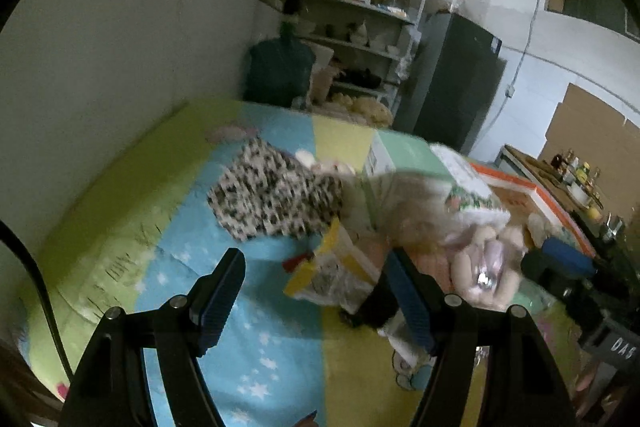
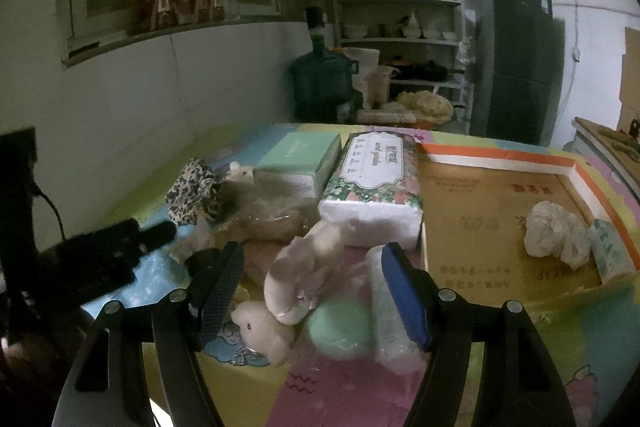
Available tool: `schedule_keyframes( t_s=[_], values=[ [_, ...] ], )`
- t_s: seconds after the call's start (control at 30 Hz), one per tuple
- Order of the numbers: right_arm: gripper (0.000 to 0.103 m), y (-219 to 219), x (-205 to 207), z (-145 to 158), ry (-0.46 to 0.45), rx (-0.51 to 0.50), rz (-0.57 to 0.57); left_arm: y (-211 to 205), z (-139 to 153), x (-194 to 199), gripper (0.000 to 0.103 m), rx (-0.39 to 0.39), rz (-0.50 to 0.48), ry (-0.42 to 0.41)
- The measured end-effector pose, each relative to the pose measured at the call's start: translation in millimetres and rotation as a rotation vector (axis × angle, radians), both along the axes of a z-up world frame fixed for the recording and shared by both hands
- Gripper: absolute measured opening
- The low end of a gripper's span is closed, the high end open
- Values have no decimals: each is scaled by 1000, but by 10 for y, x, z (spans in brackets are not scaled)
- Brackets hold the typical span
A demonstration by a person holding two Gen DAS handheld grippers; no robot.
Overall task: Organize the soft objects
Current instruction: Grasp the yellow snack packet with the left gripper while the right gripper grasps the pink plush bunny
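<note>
- A shallow cardboard box [image 2: 500,227] is seen at the table's far right edge, with a white scrunchie [image 2: 556,241] already inside.
- The floral tissue pack [image 2: 374,183] is parked just left of it.
- The plush toys [image 2: 280,303] are heaped at the near edge, between the right gripper [image 2: 312,291] jaws, which are spread wide and empty.
- The left gripper [image 1: 316,297] is likewise held open; a neighbouring crinkly bag [image 1: 332,271] could probably get snagged.

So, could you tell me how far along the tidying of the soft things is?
Early. Done: a white scrunchie lies in the cardboard box. In hand: nothing; left gripper and right gripper are open. Left: plush toy, green ball, leopard cloth, tissue pack.
</note>
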State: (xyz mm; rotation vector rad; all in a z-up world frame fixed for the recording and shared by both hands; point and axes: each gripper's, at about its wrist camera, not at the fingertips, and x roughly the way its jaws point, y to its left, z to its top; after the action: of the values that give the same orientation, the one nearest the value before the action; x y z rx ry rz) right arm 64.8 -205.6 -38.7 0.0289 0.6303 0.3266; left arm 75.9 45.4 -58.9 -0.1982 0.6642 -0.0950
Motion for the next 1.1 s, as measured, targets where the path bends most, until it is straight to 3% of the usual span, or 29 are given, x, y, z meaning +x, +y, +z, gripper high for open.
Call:
schedule_keyframes(
  t_s=[0.17, 0.37, 0.53, 0.7, 0.83, 0.93, 1.03, 1.1],
  values=[
    [73, 0, -7, -27, 6, -2, 4, -88, -176, 54, 73, -38, -21, 49],
    [73, -37, -24, -22, -4, -10, 5, -164, -255, 91, 73, -77, -3, 54],
    [73, -89, -25, -21, -13, -8, 5, -153, -326, 134, 73, -158, 18, 81],
    [73, -113, -31, -37, -13, 3, 13, -176, -350, 171, 70, -174, 28, 82],
    [73, -91, -29, -25, -19, 10, 30, -203, -361, 184, 63, -190, 22, 75],
    [73, -67, -36, -22, -23, 15, 48, -231, -351, 184, 42, -196, -19, 69],
    [71, -42, -21, -16, -25, 21, 66, -339, -323, 183, 39, -117, -32, 44],
    [61, -11, 12, -25, -16, 20, 76, -340, -318, 189, 38, -123, -37, 44]
  ],
)
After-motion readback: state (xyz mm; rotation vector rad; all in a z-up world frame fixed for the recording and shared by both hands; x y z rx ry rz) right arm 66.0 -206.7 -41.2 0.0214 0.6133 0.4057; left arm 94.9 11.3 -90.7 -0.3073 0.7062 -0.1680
